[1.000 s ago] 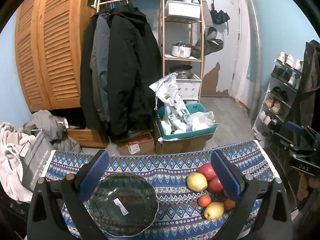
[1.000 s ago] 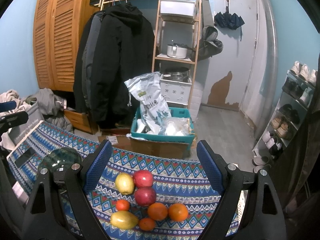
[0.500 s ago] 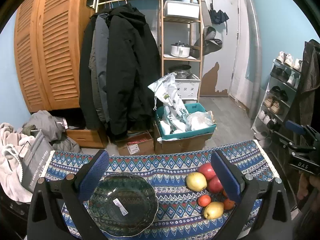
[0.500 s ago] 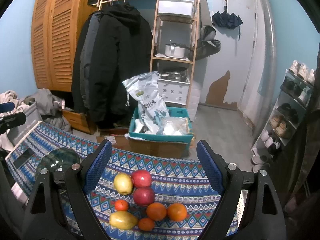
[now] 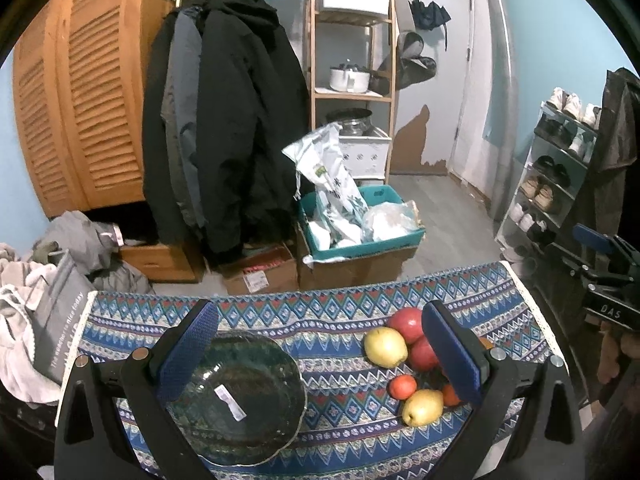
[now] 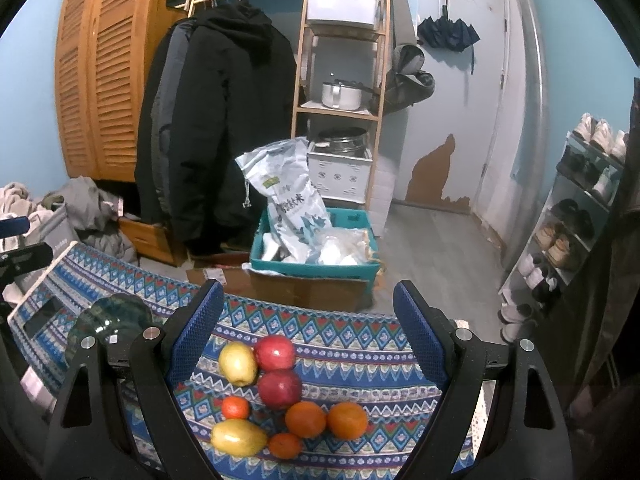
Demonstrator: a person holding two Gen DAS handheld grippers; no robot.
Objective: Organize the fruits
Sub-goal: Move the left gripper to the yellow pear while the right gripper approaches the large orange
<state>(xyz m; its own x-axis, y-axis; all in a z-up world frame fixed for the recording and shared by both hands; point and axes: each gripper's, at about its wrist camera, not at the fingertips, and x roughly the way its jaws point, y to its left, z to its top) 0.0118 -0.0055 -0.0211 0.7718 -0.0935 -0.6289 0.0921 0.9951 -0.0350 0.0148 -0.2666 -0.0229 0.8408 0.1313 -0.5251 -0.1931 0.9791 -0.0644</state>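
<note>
A dark green glass bowl [image 5: 240,396] sits empty on the patterned tablecloth [image 5: 320,320], under my open left gripper [image 5: 316,344]. A cluster of fruit lies to its right: two red apples [image 6: 276,354], two yellow pears [image 6: 237,363], two large oranges [image 6: 306,419] and small tangerines [image 6: 235,407]. My right gripper [image 6: 308,340] is open and empty, held above the fruit cluster. The bowl also shows at the left of the right wrist view [image 6: 108,320].
Beyond the table's far edge stand a teal bin [image 5: 360,236] with bags on cardboard boxes, hanging coats [image 5: 224,128], a wooden shelf [image 5: 352,60] and a shoe rack [image 5: 560,168]. A grey bag [image 5: 60,320] sits at the table's left end.
Both grippers have shifted only slightly; the views are almost the same. Bowl and fruit have not moved.
</note>
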